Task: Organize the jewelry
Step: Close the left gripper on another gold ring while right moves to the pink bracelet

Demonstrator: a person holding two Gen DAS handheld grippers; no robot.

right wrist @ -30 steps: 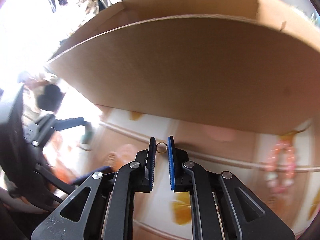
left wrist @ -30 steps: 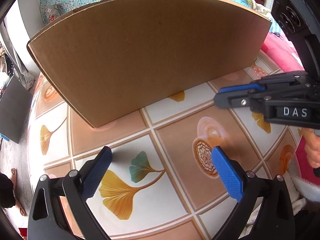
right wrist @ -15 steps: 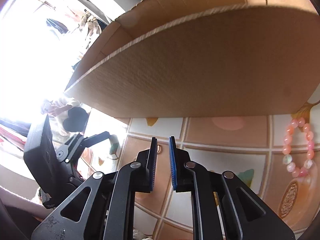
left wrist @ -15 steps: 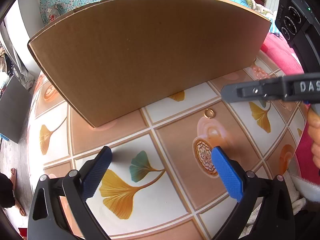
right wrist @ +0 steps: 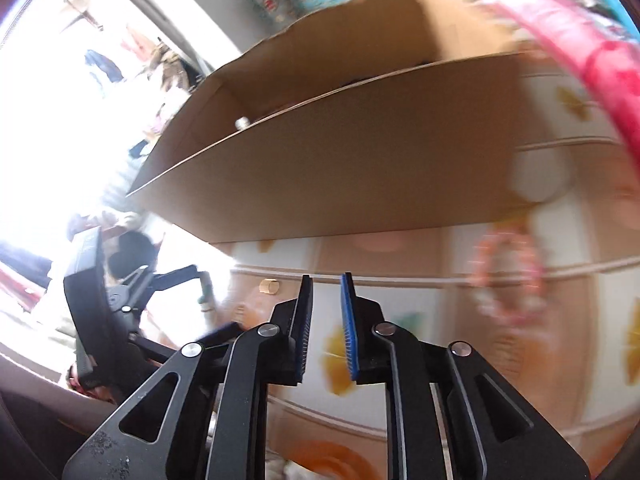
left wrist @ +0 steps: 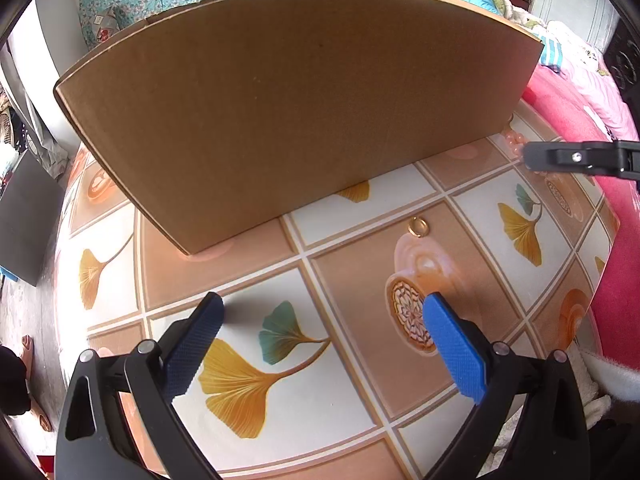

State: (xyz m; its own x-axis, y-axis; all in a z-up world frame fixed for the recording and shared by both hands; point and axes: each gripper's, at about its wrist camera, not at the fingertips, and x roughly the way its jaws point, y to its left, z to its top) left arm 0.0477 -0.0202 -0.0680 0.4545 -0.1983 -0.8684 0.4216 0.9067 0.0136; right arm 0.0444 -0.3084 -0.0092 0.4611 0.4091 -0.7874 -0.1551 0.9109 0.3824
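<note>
So the right gripper (right wrist: 326, 280) had the small gold metal ring (left wrist: 418, 225) pinched between its blue ribbed pads a second ago, and now that ring is lying loose on the desk (left wrist: 360, 380), just right of centre in the left wrist view and a little in front of the big brown cardboard box (left wrist: 296, 108). The right gripper has pulled off toward the right edge of that view, where only its black tip shows, and its jaws have just been opening: they stand a narrow gap apart with nothing between them. My read is the ring got dropped or parked short of the box rather than put away, so that piece isn't sorted yet. The gripper now looks headed for the pink and orange beaded bracelet (right wrist: 508, 272), which sits on the desk at the right of the right wrist view, blurry, close to the box's front right corner. The left gripper (left wrist: 324, 344) hangs over the desk with its blue pads wide apart, holding nothing. Texture-wise: the box is matte corrugated card with an open top, and something small sits inside that I can't make out. The desk cover is glossy, printed with tile squares, ginkgo leaves and latte cups, so probably slick. The ring is a thin shiny band lying flat, fiddly to pinch. The beads look round and smooth.
</note>
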